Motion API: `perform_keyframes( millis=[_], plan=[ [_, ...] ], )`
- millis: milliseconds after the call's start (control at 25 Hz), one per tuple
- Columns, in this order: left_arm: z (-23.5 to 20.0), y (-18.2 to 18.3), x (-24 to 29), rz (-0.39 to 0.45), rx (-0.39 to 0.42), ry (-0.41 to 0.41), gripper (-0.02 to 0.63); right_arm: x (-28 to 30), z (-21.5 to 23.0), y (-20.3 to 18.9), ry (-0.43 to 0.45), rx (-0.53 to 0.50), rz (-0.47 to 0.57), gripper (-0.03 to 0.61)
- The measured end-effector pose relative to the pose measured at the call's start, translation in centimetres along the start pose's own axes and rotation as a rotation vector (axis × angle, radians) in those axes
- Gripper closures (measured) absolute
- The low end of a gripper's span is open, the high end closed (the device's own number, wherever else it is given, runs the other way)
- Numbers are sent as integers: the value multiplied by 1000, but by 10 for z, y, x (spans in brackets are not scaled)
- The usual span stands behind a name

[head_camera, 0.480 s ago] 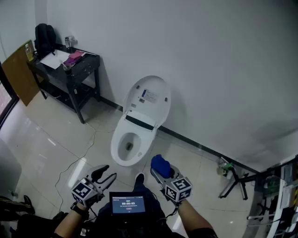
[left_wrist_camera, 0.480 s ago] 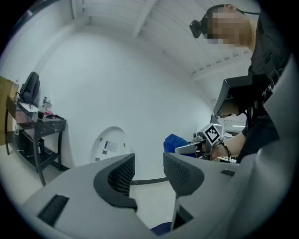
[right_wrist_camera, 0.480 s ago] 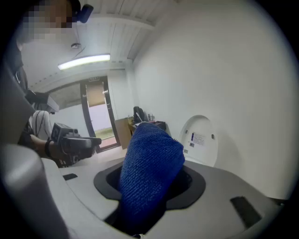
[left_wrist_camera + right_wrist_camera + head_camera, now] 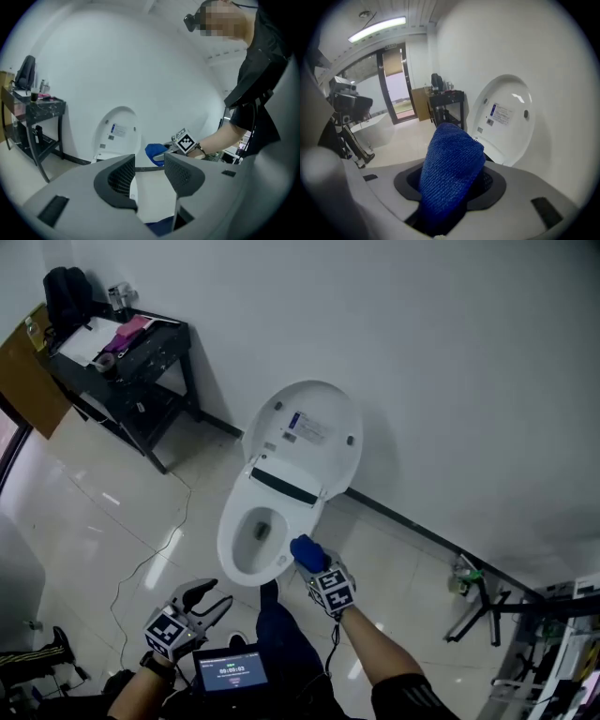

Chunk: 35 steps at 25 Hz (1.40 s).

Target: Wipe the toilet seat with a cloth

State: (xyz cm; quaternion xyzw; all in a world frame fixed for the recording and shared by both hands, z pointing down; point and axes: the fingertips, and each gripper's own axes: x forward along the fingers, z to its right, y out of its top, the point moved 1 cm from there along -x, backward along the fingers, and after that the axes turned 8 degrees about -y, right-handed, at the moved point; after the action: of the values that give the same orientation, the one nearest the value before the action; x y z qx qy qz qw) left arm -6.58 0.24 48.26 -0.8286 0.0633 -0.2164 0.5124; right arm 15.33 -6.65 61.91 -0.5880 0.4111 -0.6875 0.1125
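Cloth (image 4: 304, 550), blue, clamped in right hand-held gripper (image 4: 317, 568), at near right rim of toilet seat (image 4: 228, 538); seat extends left and far. Left hand-held gripper (image 4: 212, 600) parted, empty, farther off.

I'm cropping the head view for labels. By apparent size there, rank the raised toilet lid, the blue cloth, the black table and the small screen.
1. black table and raised toilet lid: too close in apparent size to rank.
2. small screen, though it sits nearest the camera.
3. blue cloth.
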Motion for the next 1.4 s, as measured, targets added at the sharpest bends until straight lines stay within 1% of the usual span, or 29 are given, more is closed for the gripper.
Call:
perform_keyframes(
  millis=[120, 200, 280, 360, 440, 520, 600, 720, 840, 1000, 1080, 1200, 1360, 1400],
  plan=[
    [-34, -20, 39, -77, -4, -6, 406, 69, 27, -7, 38, -57, -93, 360],
    [-62, -32, 69, -109, -14, 2, 389, 122, 50, -22, 62, -133, -145, 360],
    [-91, -38, 101, -123, -58, 29, 366, 177, 70, -45, 91, -228, -200, 360],
    [-113, -47, 125, -133, -115, 52, 360, 223, 80, -66, 131, -307, -249, 360],
    [-128, -61, 141, -147, -160, 68, 360, 257, 82, -87, 165, -347, -288, 360],
    [-137, -72, 153, -160, -207, 86, 360, 287, 82, -108, 194, -357, -322, 360],
    [-146, -84, 165, -169, -236, 95, 360, 314, 83, -127, 211, -391, -345, 360],
    [-157, -97, 176, -174, -260, 105, 360, 346, 92, -147, 192, -531, -357, 360],
    [-165, -112, 178, -184, -295, 122, 360, 367, 99, -166, 186, -646, -390, 360],
    [-172, -126, 178, -195, -323, 139, 360, 372, 96, -187, 225, -750, -423, 356],
    [-174, -126, 179, -187, -326, 142, 360, 367, 94, -195, 248, -766, -458, 359],
    [-171, -124, 181, -179, -326, 140, 360, 351, 85, -214, 266, -740, -519, 359],
    [-162, -123, 182, -173, -303, 128, 360, 326, 56, -238, 273, -785, -533, 360],
    [-159, -124, 181, -174, -301, 127, 360, 320, 45, -244, 282, -781, -533, 360]
  ],
)
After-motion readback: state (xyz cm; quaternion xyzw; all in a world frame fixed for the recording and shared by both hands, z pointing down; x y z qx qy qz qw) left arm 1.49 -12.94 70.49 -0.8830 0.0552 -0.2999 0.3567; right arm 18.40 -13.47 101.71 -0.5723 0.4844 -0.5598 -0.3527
